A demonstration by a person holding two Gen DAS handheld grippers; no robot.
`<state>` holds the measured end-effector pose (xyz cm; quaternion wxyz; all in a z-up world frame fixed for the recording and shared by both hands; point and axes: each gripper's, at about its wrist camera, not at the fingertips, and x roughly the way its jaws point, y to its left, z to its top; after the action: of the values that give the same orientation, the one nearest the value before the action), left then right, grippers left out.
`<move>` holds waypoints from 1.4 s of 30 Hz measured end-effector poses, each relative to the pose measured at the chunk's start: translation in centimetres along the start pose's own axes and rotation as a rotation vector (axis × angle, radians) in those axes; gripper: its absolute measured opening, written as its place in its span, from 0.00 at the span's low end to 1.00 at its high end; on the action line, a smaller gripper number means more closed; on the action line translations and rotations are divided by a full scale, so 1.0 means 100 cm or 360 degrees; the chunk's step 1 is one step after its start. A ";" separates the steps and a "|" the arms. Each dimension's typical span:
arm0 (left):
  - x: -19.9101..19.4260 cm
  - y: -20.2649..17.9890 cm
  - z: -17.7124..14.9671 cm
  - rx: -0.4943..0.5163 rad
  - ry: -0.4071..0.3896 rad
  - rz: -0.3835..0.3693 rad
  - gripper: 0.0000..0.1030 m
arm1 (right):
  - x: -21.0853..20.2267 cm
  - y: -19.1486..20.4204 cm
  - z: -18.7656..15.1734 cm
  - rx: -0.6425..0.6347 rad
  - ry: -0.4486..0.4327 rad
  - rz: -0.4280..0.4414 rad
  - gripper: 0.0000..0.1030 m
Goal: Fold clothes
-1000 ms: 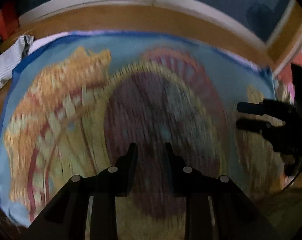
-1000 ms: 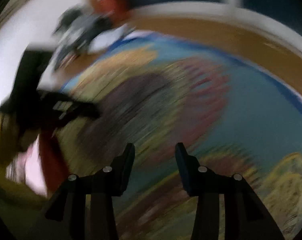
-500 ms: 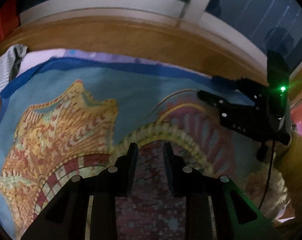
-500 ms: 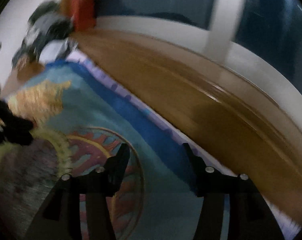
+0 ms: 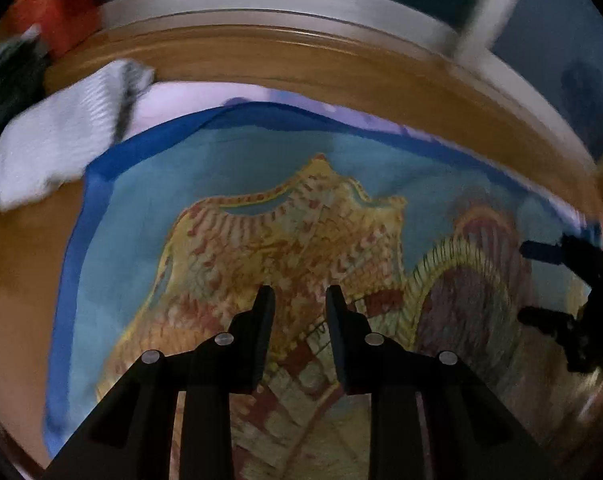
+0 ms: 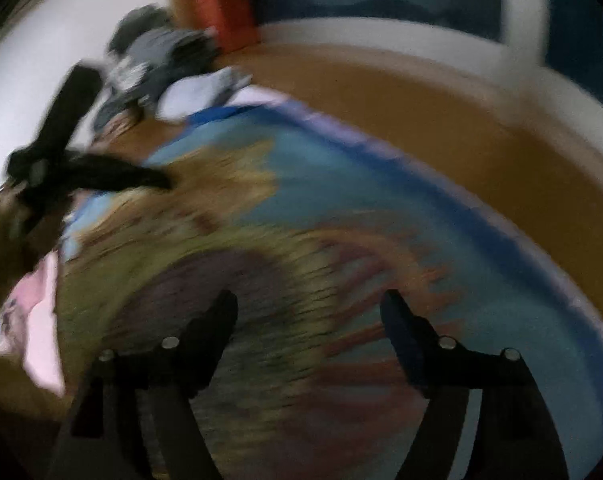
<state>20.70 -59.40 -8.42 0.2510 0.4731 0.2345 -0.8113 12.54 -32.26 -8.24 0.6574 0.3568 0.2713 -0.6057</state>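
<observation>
Your blue-bordered patterned cloth (image 5: 229,168) lies spread flat beneath both tools, no fold visible yet. Your left gripper (image 5: 299,300) hangs narrowly parted, gripping nothing; your right gripper (image 6: 309,308) is opening, empty.

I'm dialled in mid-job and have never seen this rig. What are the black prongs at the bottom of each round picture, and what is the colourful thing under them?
There is no robot. A person holds a two-finger gripper in each hand, and a fisheye camera on each looks along its fingers, hence the round pictures. One view shows the left gripper, its jaws a little apart with nothing between them. The other shows the right gripper, its jaws opening, also empty. Each also shows at the edge of the other's view. Beneath both lies a blue-bordered patterned cloth, spread on a wooden table. A white garment lies beside its far corner. The right view is blurred.
</observation>
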 end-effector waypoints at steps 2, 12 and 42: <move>0.009 -0.008 0.005 0.0181 0.0055 -0.0026 0.25 | 0.013 0.023 0.001 -0.0015 0.0047 -0.0019 0.73; 0.012 -0.003 0.020 0.0463 -0.0024 -0.0314 0.25 | 0.022 0.124 -0.045 -0.0094 0.0430 -0.0102 0.71; 0.015 -0.052 -0.047 0.0764 0.0284 -0.0565 0.26 | -0.025 0.046 -0.082 0.0996 0.0259 -0.0848 0.50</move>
<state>19.85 -52.75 -11.09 -0.0349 0.5399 0.1364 -0.8299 17.46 -24.16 -10.54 0.3140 0.5033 0.2081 -0.7776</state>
